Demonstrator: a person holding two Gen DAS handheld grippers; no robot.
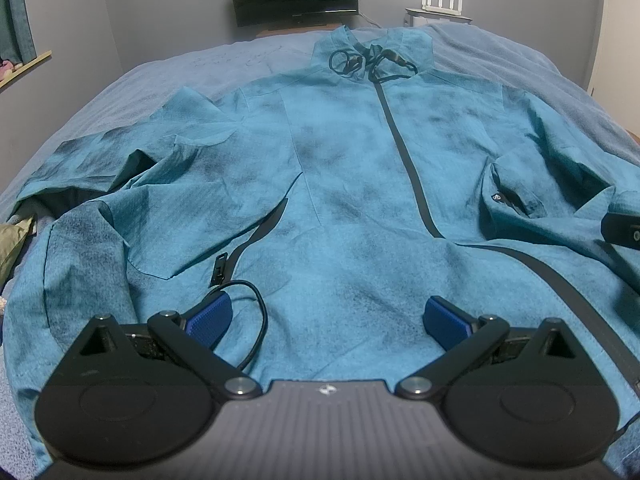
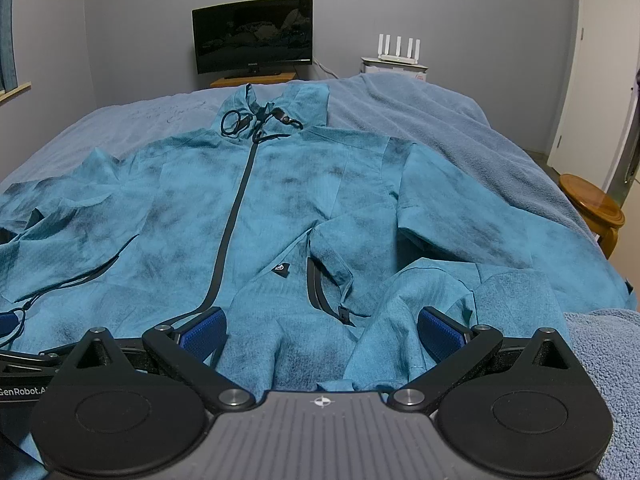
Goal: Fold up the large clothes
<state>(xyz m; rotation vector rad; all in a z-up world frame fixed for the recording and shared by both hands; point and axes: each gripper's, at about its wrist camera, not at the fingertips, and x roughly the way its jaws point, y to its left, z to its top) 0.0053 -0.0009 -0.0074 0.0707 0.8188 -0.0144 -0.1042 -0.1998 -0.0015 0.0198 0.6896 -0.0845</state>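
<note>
A large teal jacket (image 1: 340, 152) with a black zip lies front up on the bed, hood end far from me, hem near me. It also shows in the right wrist view (image 2: 280, 208). Both sleeves are folded in over the body. My left gripper (image 1: 328, 320) is open, its blue pads (image 1: 210, 318) spread over the hem left of the zip, holding nothing. My right gripper (image 2: 320, 334) is open over the hem right of the zip, with bunched fabric between its pads (image 2: 440, 334). The left gripper's edge shows at the far left of the right wrist view (image 2: 10, 322).
The bed has a blue-grey blanket (image 2: 420, 120). A dark monitor (image 2: 253, 40) and a white router (image 2: 398, 50) stand beyond the bed by the wall. A wooden stool (image 2: 592, 208) stands at the bed's right. A loose black cord (image 1: 256, 320) loops by the left pad.
</note>
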